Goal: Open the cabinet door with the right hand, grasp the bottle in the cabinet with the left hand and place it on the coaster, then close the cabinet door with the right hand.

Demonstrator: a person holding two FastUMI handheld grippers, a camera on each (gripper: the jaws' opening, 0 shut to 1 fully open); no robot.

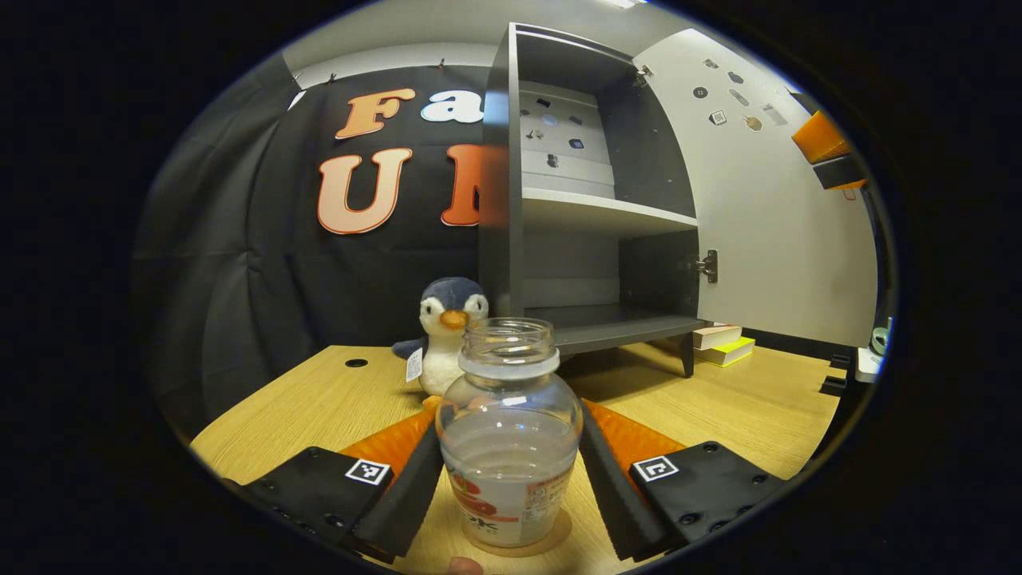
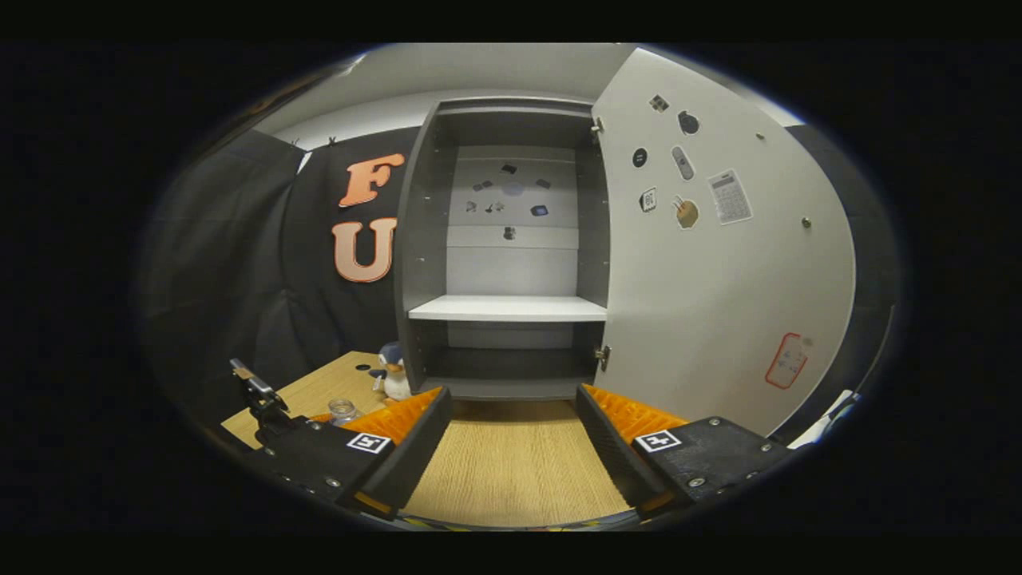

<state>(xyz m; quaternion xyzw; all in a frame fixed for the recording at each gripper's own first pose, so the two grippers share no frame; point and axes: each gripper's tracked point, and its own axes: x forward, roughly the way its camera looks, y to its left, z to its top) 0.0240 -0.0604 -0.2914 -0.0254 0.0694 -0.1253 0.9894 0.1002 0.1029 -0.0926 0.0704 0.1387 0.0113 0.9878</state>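
Clear plastic, rounded and capless, with a red-printed label low on its belly: that's the bottle (image 1: 511, 435), seen standing upright between the fingers of the left gripper (image 1: 511, 479) in the left gripper view. Both ribbed pads look pressed against its sides, so it's held. A thin round wooden coaster (image 1: 551, 541) is glimpsed under its base, mostly hidden by the bottle, and whether the base is actually resting on it can't be told. Pale liquid is seen inside, roughly halfway up.

Just past the bottle, a fuzzy grey-and-white penguin plush (image 1: 445, 331) is partly covered by the bottle's neck. Further ahead and right, the dark grey boxy cabinet (image 1: 587, 200) is seen with its white flat door (image 1: 766, 208) swung wide open, its far edge cut off.

In the right gripper view, the right gripper (image 2: 511, 447) is spread wide over light wood-grain tabletop (image 2: 511, 471) with nothing between its fingers. Far to its left the bottle is tiny and half-hidden.
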